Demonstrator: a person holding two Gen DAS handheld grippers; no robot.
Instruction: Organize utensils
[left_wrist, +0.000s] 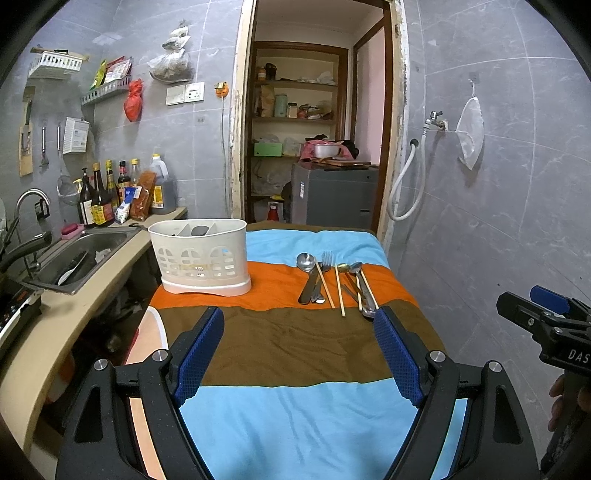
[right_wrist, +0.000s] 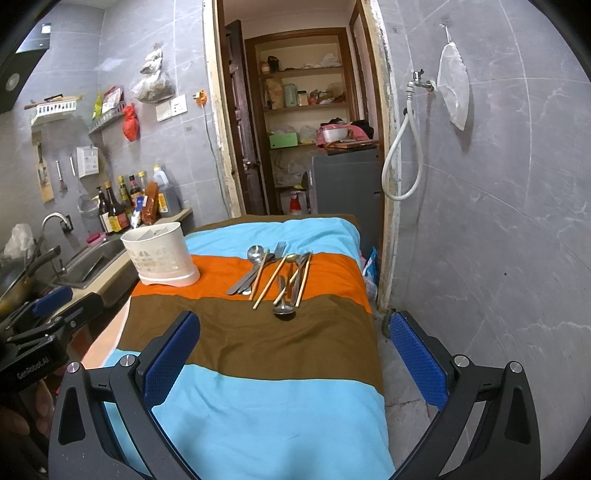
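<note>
A pile of utensils (left_wrist: 334, 282) lies on the orange stripe of the striped cloth: spoons, a fork and wooden chopsticks. It also shows in the right wrist view (right_wrist: 275, 275). A cream utensil holder (left_wrist: 201, 254) with dividers stands on the cloth's left side, also in the right wrist view (right_wrist: 160, 254). My left gripper (left_wrist: 299, 317) is open and empty, held above the brown stripe short of the utensils. My right gripper (right_wrist: 293, 325) is open and empty, also short of the utensils. The right gripper's body shows at the left wrist view's right edge (left_wrist: 546, 325).
The striped cloth (left_wrist: 291, 347) covers a narrow table. A steel sink (left_wrist: 79, 254) and counter with sauce bottles (left_wrist: 110, 192) lie to the left. A tiled wall with a tap and hose (left_wrist: 410, 173) stands right. A doorway with shelves is behind.
</note>
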